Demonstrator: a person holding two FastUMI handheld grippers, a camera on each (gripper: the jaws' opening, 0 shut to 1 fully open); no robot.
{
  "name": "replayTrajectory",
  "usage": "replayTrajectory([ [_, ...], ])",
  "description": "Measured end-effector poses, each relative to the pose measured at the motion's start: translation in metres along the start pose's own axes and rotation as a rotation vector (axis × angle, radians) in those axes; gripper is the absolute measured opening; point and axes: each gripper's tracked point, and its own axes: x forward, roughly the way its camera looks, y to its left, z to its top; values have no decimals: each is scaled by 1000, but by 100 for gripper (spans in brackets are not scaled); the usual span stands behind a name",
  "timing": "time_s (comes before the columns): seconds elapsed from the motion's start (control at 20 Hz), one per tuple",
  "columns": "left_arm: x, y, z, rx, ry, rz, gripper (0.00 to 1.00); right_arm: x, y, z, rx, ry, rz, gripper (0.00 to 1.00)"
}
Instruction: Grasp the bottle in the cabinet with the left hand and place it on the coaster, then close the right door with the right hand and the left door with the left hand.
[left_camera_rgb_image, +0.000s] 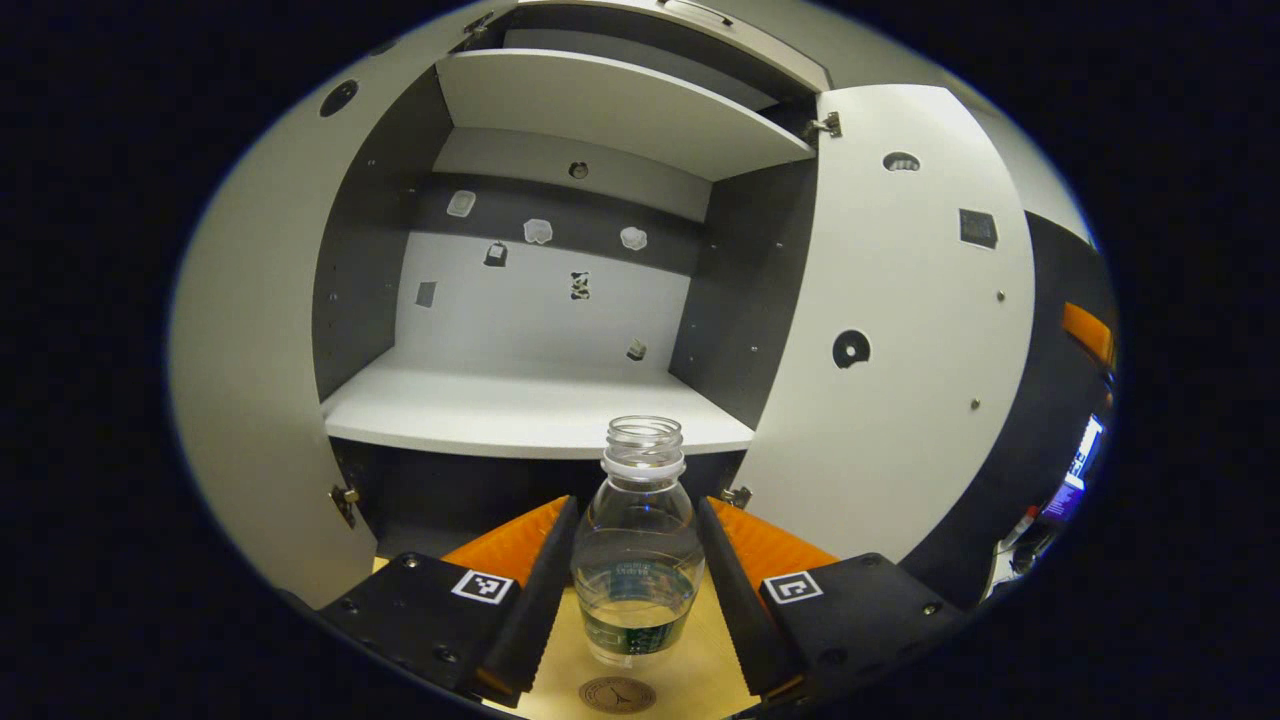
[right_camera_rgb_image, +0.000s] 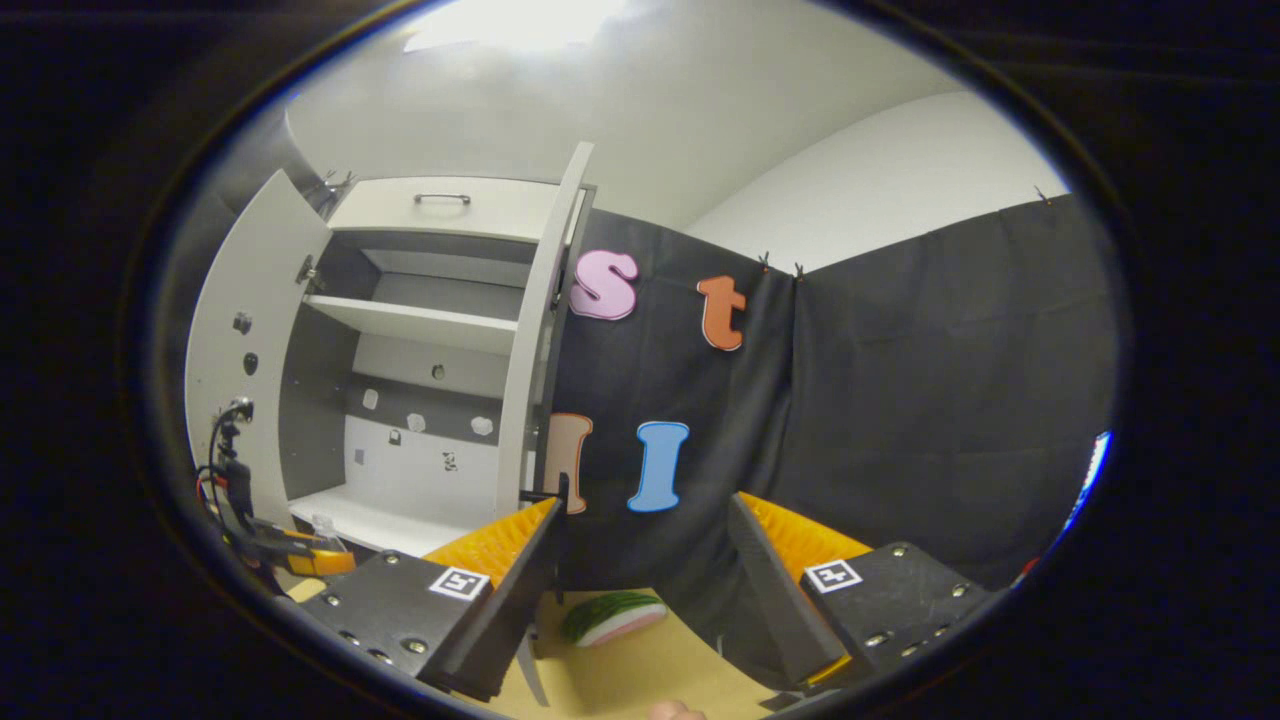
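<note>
A clear, capless bottle (left_camera_rgb_image: 637, 560) with a little water and a green label stands upright between my left gripper's (left_camera_rgb_image: 638, 505) fingers, which press on both its sides. It is out in front of the open cabinet (left_camera_rgb_image: 520, 410), just above the wooden table. A round brown coaster (left_camera_rgb_image: 617, 693) lies on the table right below and in front of the bottle. The left door (left_camera_rgb_image: 250, 400) and right door (left_camera_rgb_image: 890, 330) both stand wide open. In the right gripper view my right gripper (right_camera_rgb_image: 645, 503) is open and empty, off to the right of the right door (right_camera_rgb_image: 530, 340).
The cabinet's shelves (left_camera_rgb_image: 600, 110) are bare. A watermelon-slice toy (right_camera_rgb_image: 612, 615) lies on the table (right_camera_rgb_image: 640, 670) ahead of the right gripper. The booth's black cloth wall (right_camera_rgb_image: 900, 400) hangs to the right of the cabinet. The left gripper with the bottle (right_camera_rgb_image: 325, 532) appears far left.
</note>
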Motion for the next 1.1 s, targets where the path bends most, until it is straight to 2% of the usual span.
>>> replayTrajectory([
  [0.25, 0, -5, -68, 10, 62, -44, 76, -6, -11, -2, -37, 7, -34, 99],
  [0.55, 5, 16, -132, -69, 164, -9, 76, -14, -24, -2, -60, 16, -77, 99],
  [0.8, 8, 33, -180, -61, 253, 31, 77, -17, -28, -4, -90, 26, -94, 99],
  [0.95, 11, 37, -194, -57, 252, 52, 77, -15, -28, -7, -94, 36, -92, 99],
  [1.1, 12, 35, -193, -45, 196, 65, 77, -13, -28, -10, -113, 43, -91, 99],
])
